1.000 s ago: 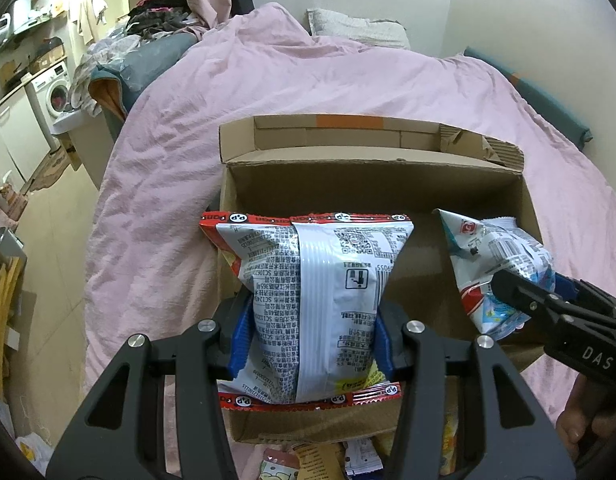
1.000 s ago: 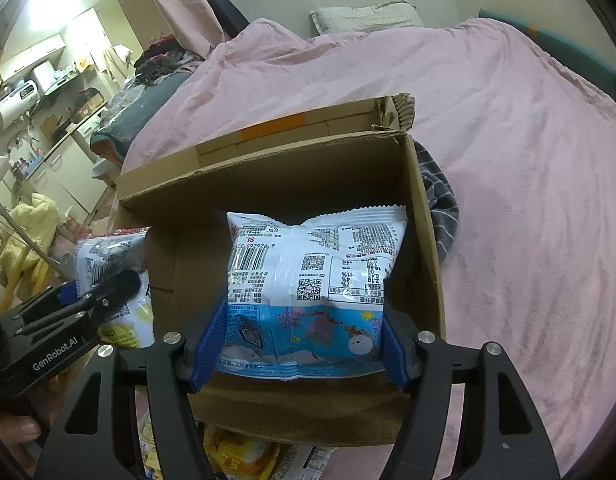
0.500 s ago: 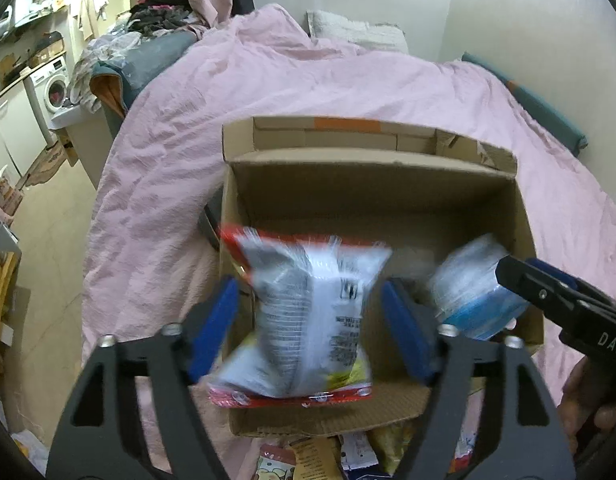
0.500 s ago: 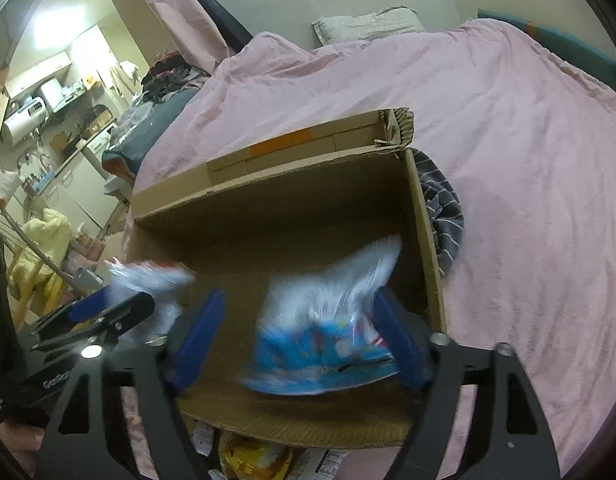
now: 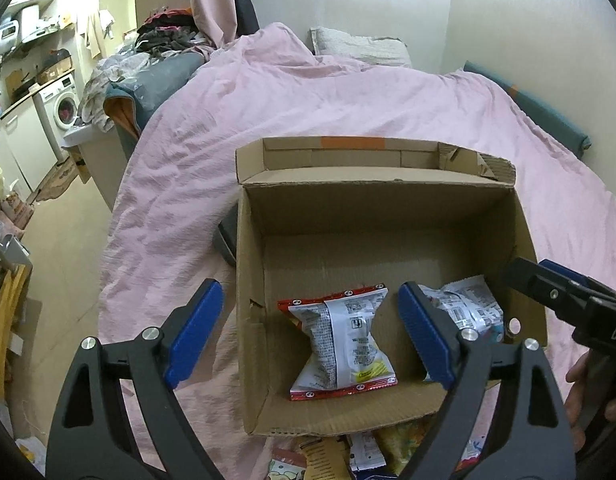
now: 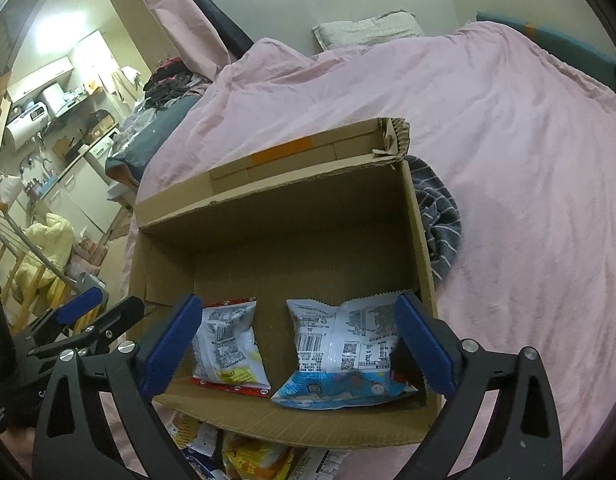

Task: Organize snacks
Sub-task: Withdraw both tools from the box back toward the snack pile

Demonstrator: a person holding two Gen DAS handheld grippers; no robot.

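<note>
Both tongs (image 5: 308, 332) (image 6: 296, 344) opening, empty, over cardboard box (image 5: 387, 216) on pink-quilted bed (image 5: 347, 96), laundry-strewn room.

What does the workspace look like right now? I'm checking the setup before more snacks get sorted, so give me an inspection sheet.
Surface: pink bedcover, rumpled.
Job's things: open cardboard box on the bed; red-edged snack bag and blue snack bag lie side by side on its floor.
Clutter: more snack packets heaped in front of the box; striped grey cloth beside its right wall.
Grippers: left gripper and right gripper above the box, jaws opening, pads off both bags.
Cables: nothing seen.
Surroundings: pillow, washing machine, clothes pile.
</note>
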